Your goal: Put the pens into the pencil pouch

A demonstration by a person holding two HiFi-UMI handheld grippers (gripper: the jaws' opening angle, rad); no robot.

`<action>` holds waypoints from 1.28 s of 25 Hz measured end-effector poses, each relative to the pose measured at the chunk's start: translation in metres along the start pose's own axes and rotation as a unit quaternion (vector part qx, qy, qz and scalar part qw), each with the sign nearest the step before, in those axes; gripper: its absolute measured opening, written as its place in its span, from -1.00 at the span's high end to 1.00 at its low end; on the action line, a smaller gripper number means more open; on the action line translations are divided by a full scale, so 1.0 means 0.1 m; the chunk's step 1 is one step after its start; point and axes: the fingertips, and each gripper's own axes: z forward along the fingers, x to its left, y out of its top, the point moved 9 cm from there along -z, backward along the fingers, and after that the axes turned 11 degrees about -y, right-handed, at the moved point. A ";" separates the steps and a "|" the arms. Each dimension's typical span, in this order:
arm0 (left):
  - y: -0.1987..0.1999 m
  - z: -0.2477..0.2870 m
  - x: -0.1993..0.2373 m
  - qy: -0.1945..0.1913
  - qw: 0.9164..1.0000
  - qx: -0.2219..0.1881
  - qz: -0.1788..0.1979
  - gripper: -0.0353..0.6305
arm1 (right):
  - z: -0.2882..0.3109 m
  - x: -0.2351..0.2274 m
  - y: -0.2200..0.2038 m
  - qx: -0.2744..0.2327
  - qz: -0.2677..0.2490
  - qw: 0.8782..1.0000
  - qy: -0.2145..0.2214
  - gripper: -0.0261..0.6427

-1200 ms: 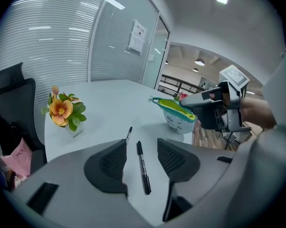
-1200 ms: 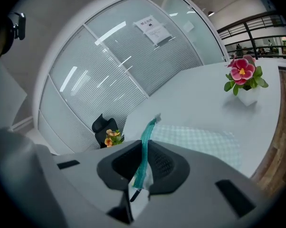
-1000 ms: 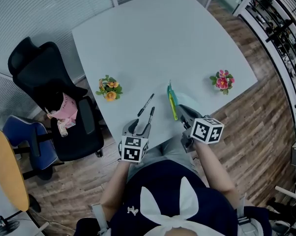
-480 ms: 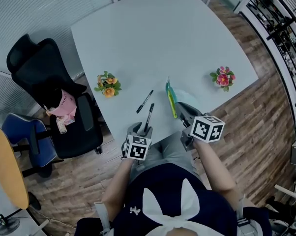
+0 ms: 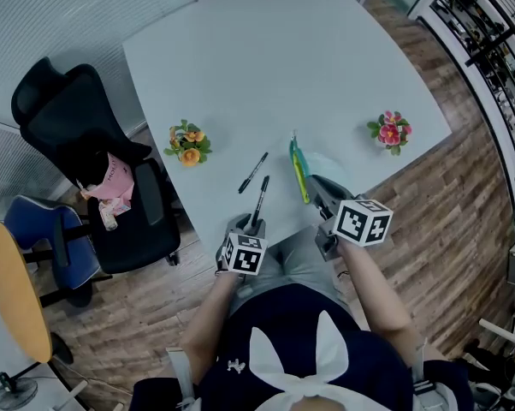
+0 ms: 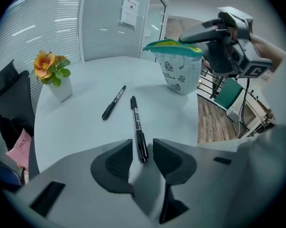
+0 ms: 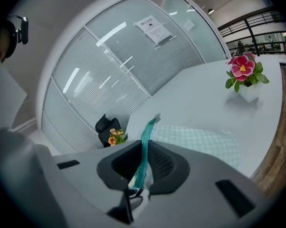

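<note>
Two black pens lie on the white table (image 5: 266, 50). The nearer pen (image 5: 260, 195) (image 6: 138, 127) has its near end between the jaws of my left gripper (image 5: 251, 227) (image 6: 143, 158). These jaws have just been closing and stand open, with a small gap on each side of the pen. The farther pen (image 5: 253, 172) (image 6: 113, 102) lies loose to the left. My right gripper (image 5: 319, 193) (image 7: 144, 167) is shut on the teal zipper rim of the pale green pencil pouch (image 5: 304, 171) (image 6: 178, 65) (image 7: 200, 141), holding it upright with its mouth open.
An orange flower pot (image 5: 188, 145) (image 6: 50, 70) stands at the table's left edge and a pink one (image 5: 388, 133) (image 7: 245, 72) at the right. A black office chair (image 5: 78, 144) stands beside the table on the left. The table's near edge is right under both grippers.
My left gripper has come down and forward onto the nearer pen, and its jaws have narrowed around the pen's end. The right gripper and the pouch have kept still.
</note>
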 end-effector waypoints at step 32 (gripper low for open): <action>0.31 -0.32 0.16 -0.012 0.999 -0.034 0.027 0.71 | 0.05 -0.02 0.01 0.008 0.004 1.000 -0.002 0.79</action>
